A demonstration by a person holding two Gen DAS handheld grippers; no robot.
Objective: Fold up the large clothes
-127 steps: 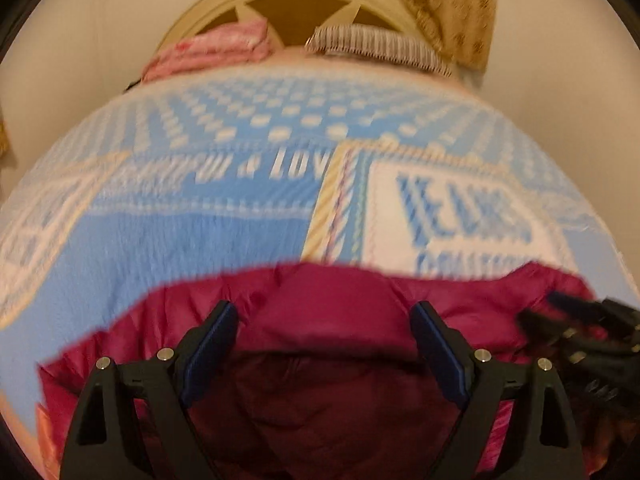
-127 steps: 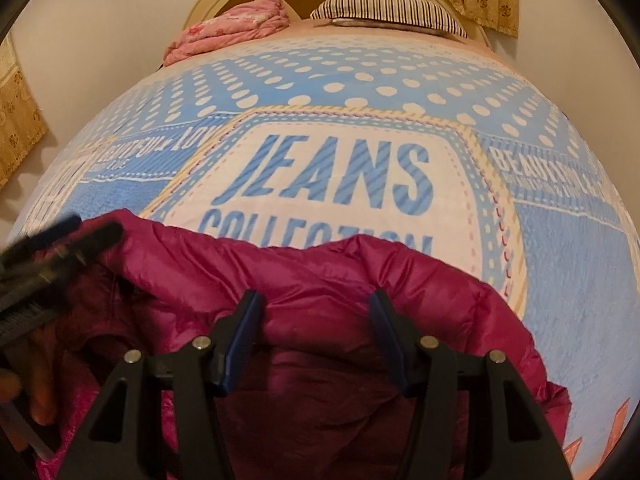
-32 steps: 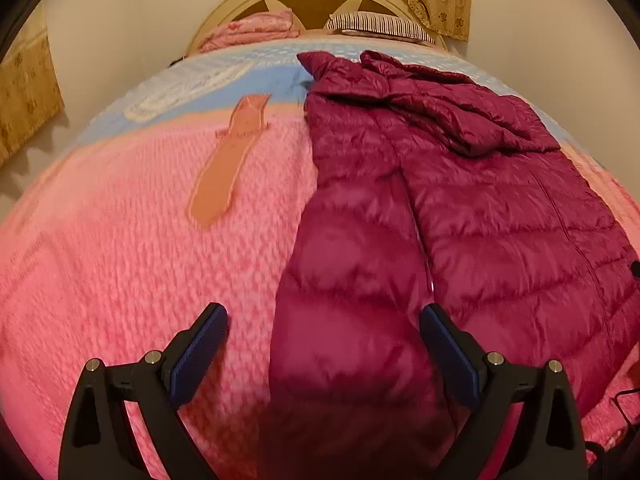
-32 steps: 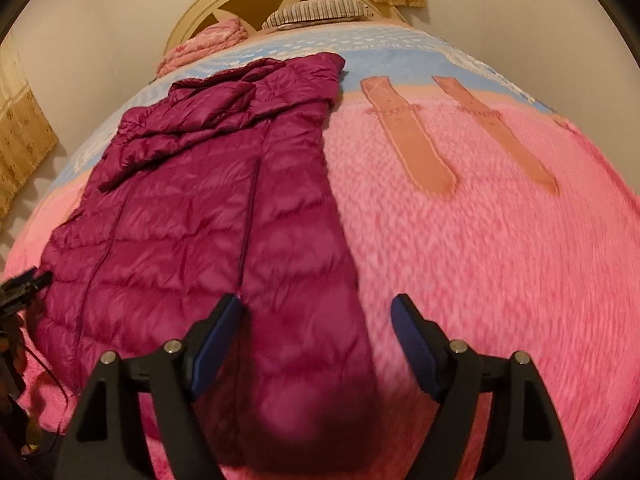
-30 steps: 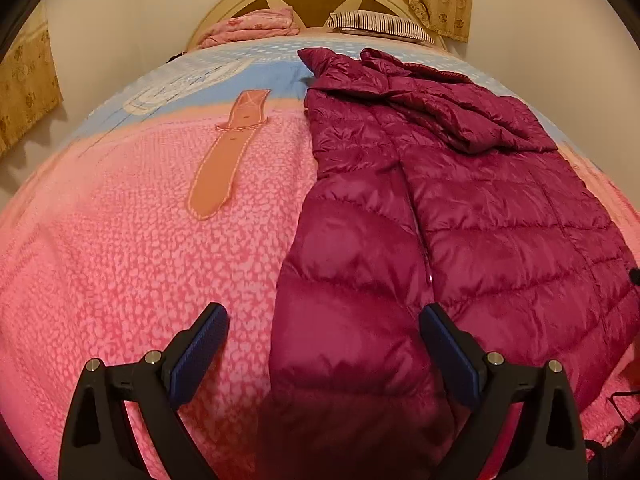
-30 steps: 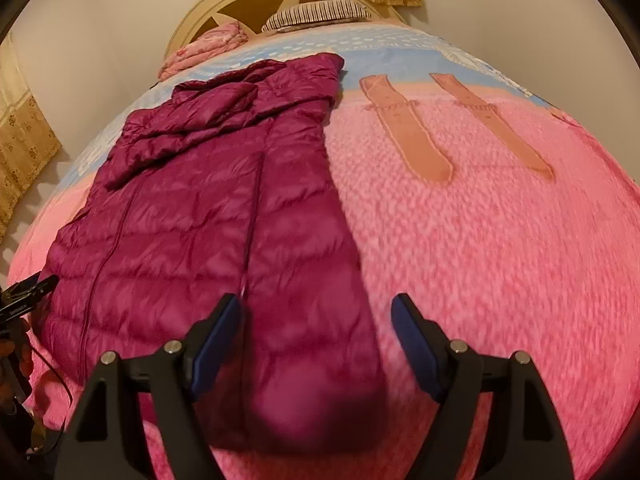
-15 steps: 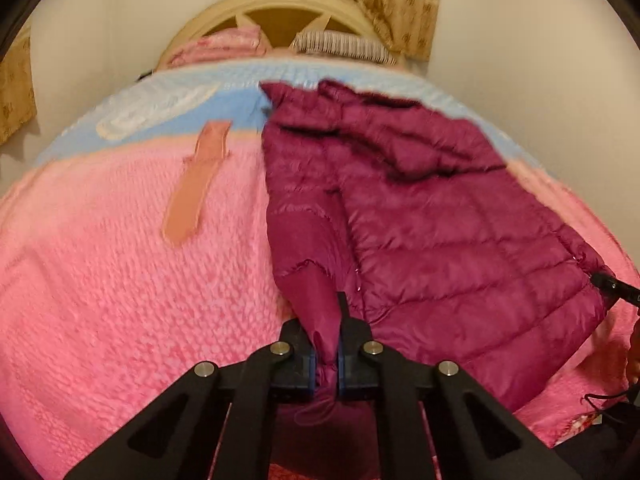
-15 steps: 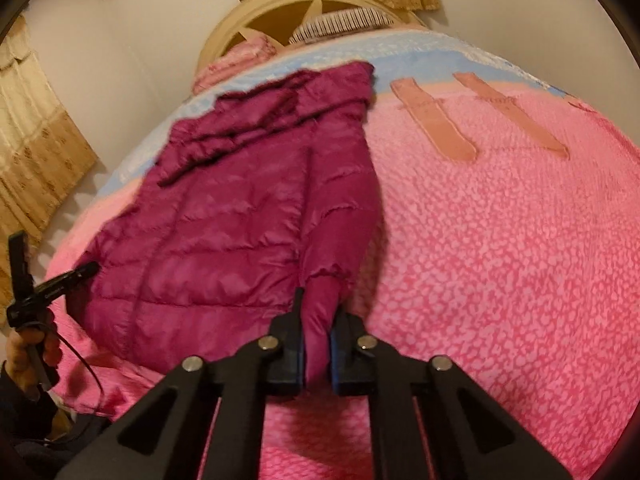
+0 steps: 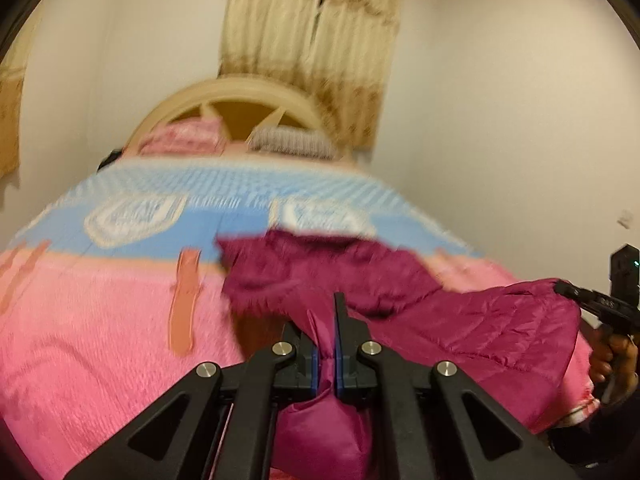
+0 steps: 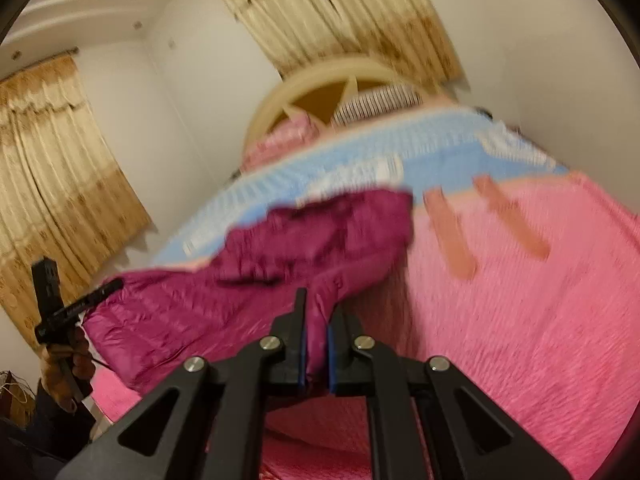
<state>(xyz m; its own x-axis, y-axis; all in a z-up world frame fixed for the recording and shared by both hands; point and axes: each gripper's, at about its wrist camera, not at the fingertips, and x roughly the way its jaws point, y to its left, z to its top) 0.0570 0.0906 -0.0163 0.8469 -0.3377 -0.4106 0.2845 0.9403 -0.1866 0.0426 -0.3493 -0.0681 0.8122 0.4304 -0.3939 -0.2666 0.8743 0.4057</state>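
Early in the fold, as I judge: left gripper and right gripper each pinch the jacket's hem, raised off the bed, nothing folded over yet.

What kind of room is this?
A bedroom, most likely: a bed with a pink and blue bedspread, an arched headboard with pillows against it, and curtains on the walls.

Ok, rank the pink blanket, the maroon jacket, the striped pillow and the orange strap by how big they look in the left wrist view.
Largest to smallest, as they look:
1. pink blanket
2. maroon jacket, though it lies nearer the camera, which inflates it
3. striped pillow, far off and blurred
4. orange strap, close to the pillow in apparent size, so that order is unsure
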